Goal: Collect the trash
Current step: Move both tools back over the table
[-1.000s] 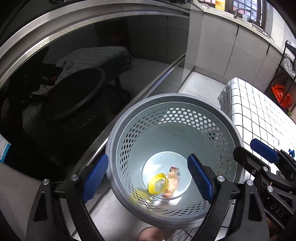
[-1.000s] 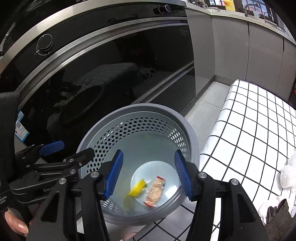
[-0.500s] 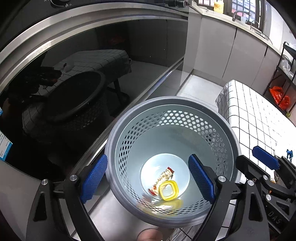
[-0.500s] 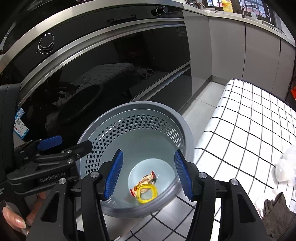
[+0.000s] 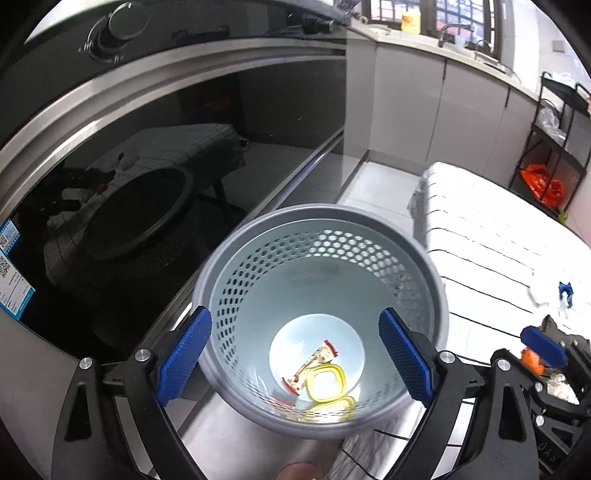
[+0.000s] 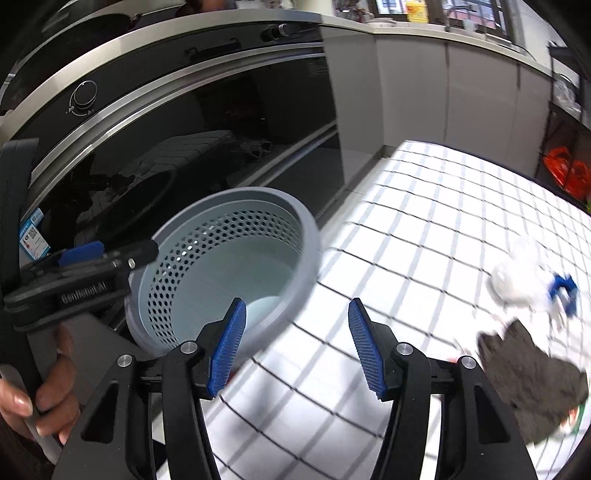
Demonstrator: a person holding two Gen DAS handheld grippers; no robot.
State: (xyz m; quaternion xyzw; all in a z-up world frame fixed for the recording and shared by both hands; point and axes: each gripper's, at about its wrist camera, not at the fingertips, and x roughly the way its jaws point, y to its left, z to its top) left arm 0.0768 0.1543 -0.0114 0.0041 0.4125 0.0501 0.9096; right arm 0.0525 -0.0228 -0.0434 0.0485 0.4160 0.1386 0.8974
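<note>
Kitchen interior. Black glass oven door [image 5: 155, 177] at left, glossy, mirroring room; steel trim band above, round control knob [image 6: 84, 96] on dark panel. Blue label sticker [image 5: 11, 273] on glass at far left. Grey cabinet fronts [image 5: 406, 110] run along back wall under pale worktop. Window [image 5: 443, 14] above, daylight coming in. Black wire shelf rack [image 5: 554, 147] at right, orange bag [image 5: 543, 184] on lower tier. Floor pale tile [image 5: 373, 181]. White black-gridded cloth [image 6: 424, 221] covers counter at right.

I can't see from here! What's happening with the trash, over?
Both grippers, left and right, open, holding nothing. Yellow lid and wrapper lie in the grey bin. White and dark scraps left on checked cloth.
</note>
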